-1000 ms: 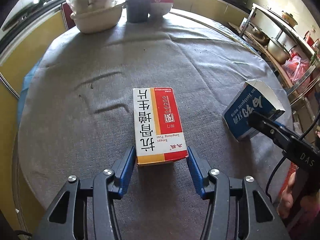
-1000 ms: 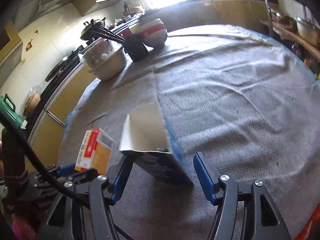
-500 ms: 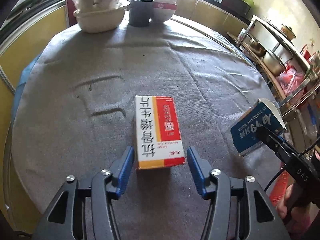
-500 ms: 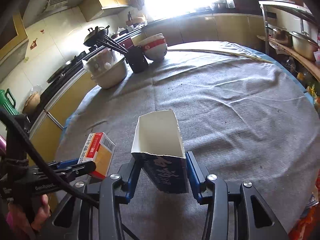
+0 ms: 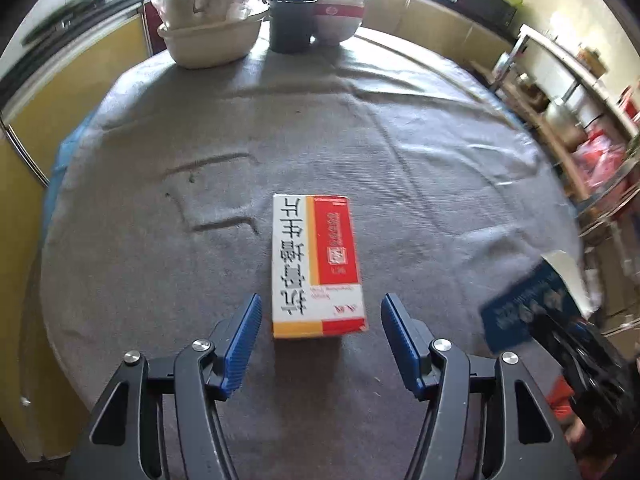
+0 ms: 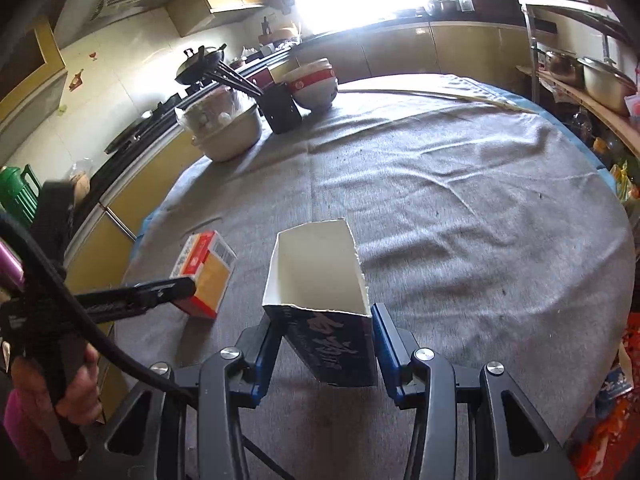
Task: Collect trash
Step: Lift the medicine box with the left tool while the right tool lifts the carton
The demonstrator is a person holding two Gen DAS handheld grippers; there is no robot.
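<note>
A red, white and yellow medicine box [image 5: 316,264] lies flat on the grey tablecloth [image 5: 200,140]. My left gripper [image 5: 320,336] is open, its blue fingers either side of the box's near end without touching it. My right gripper [image 6: 323,344] is shut on a dark blue toothpaste carton [image 6: 320,292] with an open white mouth, held above the table. The carton also shows at the right edge of the left wrist view [image 5: 532,300]. The medicine box shows in the right wrist view [image 6: 204,272], with the left gripper's finger across it.
At the table's far edge stand a cream lidded pot [image 5: 208,28], a dark utensil holder [image 5: 290,24] and a red-and-white bowl [image 5: 334,16]. A metal rack with pots [image 5: 560,92] stands to the right, beyond the table rim.
My right gripper closed on the toothpaste carton and lifted it off the table toward the right. My left gripper drew back slightly from the medicine box and stays open.
</note>
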